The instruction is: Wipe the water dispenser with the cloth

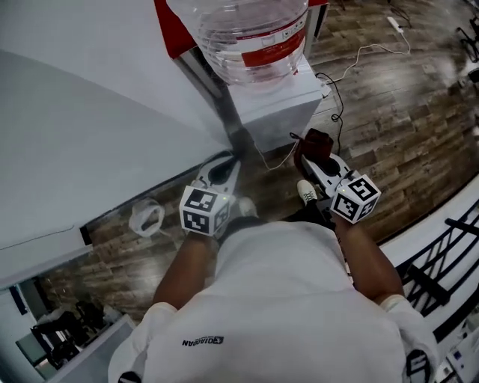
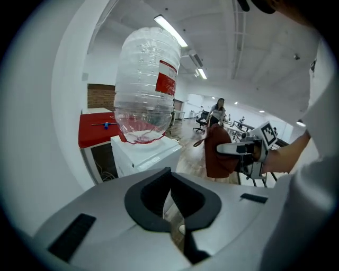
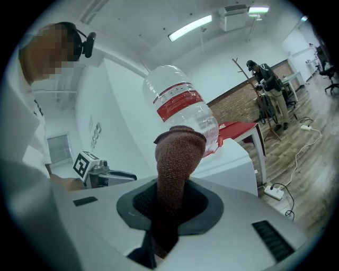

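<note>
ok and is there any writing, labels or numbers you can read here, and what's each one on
Nothing reads clearly:
Small dark print on the back of the white shirt: too small to read.
White print on the red label of the bottle: blurred, unreadable.
Marker cubes: black and white square patterns only, no words.
Grey marks on the wall: too blurred to read.

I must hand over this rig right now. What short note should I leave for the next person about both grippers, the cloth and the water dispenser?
Left gripper: shut, nothing in it.
Right gripper: shut on the brown cloth, which stands up out of the jaws.
Water dispenser: white, straight ahead, with a clear bottle on top. The cloth does not touch it.
Done: cloth is in the gripper.
Left: bring the cloth to the dispenser and wipe it.
</note>
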Demonstrator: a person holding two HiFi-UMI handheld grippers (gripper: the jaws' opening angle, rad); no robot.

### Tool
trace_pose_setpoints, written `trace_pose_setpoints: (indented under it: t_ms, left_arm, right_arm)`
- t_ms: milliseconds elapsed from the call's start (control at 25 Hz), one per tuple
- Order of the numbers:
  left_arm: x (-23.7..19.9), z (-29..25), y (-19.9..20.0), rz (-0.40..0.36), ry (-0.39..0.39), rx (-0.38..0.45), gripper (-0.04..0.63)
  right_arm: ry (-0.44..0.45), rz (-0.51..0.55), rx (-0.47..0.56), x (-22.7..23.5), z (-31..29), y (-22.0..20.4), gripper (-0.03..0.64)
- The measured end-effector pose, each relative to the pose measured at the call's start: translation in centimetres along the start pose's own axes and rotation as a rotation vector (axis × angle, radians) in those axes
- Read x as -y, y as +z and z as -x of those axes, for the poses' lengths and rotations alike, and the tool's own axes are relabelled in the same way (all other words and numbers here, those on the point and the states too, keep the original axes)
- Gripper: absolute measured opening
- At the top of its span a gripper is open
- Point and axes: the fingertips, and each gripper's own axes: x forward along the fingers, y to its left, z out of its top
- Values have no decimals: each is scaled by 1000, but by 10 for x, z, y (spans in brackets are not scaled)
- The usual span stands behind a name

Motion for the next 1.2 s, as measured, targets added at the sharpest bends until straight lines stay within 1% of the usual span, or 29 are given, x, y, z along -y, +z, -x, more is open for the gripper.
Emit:
trace_pose_setpoints:
  t_ms: [160,320,480,640,680,720,760,840,920,1000,1080,1200]
  left_arm:
    - [-19,9,-7,-38,-83,2,-11]
    - [-30,16,-16,-51,-152,-6,-11]
    - [-31,18,-23,-50,-178,-17,-11]
    - [-37,7,-19,4,-182,-23,-11]
    - [-38,4,-19,17,-179,-25,-11]
    - [-38,1,-19,23,-174,-29,-11]
    - [-38,-1,-20,23,-170,-37,-11]
    - [-37,-6,-22,1,-163,-58,-11]
    - [-32,-15,-20,-38,-164,-84,-11]
    - [-27,-28,-21,-79,-169,-118,-11]
    - [-22,-45,-28,-116,-169,-165,-11]
    - [-14,-72,-37,-149,-179,-226,-11]
  right_arm:
    - [-69,9,22,-19,-16,-13,58]
    - [-114,16,24,-39,-30,-27,58]
    - [-115,-38,62,-54,-32,-30,58]
    - [-73,-34,65,-55,-42,-25,58]
    - [-61,-58,82,-51,-44,-23,58]
    - [-51,-109,116,-45,-46,-21,58]
    - [-45,-183,164,-35,-47,-18,58]
    - [-55,-346,278,-8,-44,-11,58]
    - [-91,-454,373,28,-39,-5,58]
    - [-128,-515,442,65,-35,-5,58]
    - [-148,-569,489,98,-36,-10,58]
    - [-136,-631,528,128,-45,-16,58]
